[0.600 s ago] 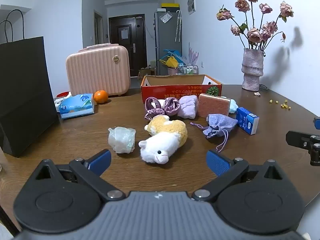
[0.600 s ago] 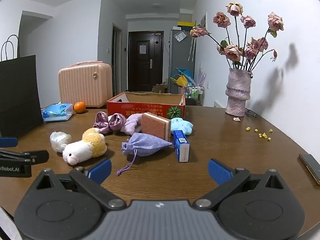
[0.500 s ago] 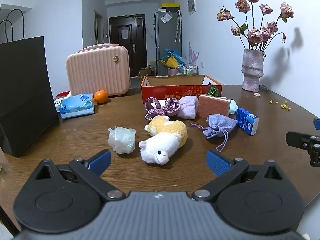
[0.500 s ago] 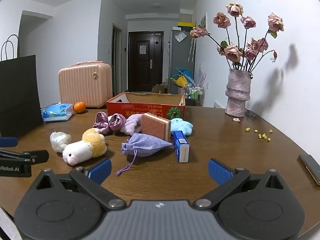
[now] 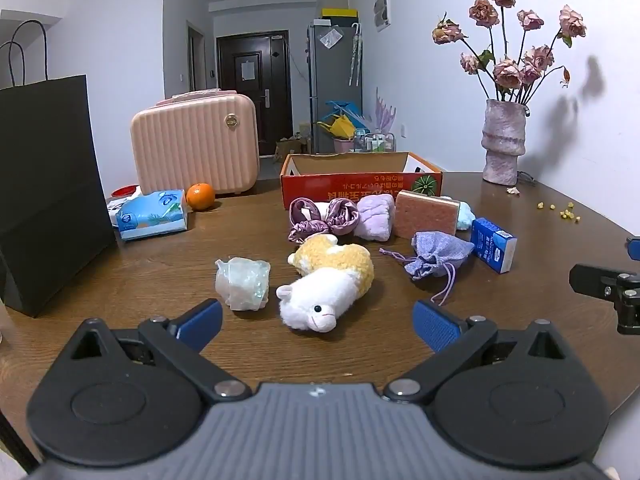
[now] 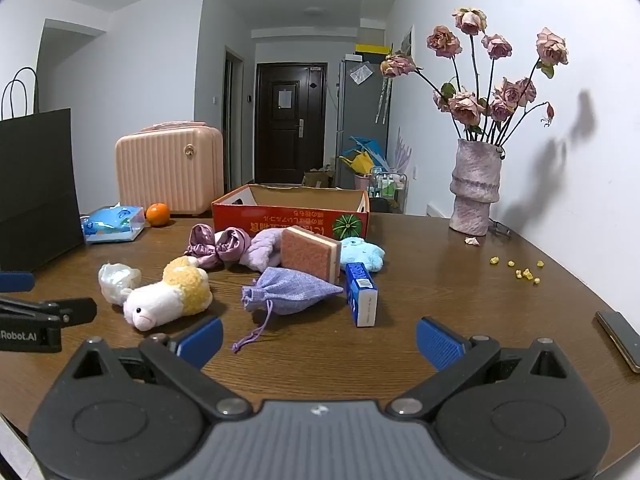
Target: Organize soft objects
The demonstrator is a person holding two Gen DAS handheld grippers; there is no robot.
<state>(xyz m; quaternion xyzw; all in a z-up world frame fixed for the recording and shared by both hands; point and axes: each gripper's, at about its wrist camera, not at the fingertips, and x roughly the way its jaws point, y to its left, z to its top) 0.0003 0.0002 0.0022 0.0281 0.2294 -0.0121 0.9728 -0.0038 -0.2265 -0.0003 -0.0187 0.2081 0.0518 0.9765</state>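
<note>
My left gripper point(image 5: 316, 322) and right gripper point(image 6: 318, 338) both gape wide, holding nothing, low in their frames. The plush sheep point(image 5: 326, 290) lies mid-frame on the table point(image 5: 120, 272), the lilac pouch point(image 6: 290, 290) to its right, the red box point(image 6: 290, 210) behind.

From my feed, a black paper bag point(image 5: 48, 184) at nine o'clock on the bench point(image 5: 532, 216), pink suitcase point(image 5: 194, 142) at eleven, orange point(image 5: 200, 196) beside a tissue pack point(image 5: 154, 214), vase of dried roses point(image 5: 503, 142) at two, yellow crumbs point(image 6: 520, 271), phone point(image 6: 620, 338) at four.
</note>
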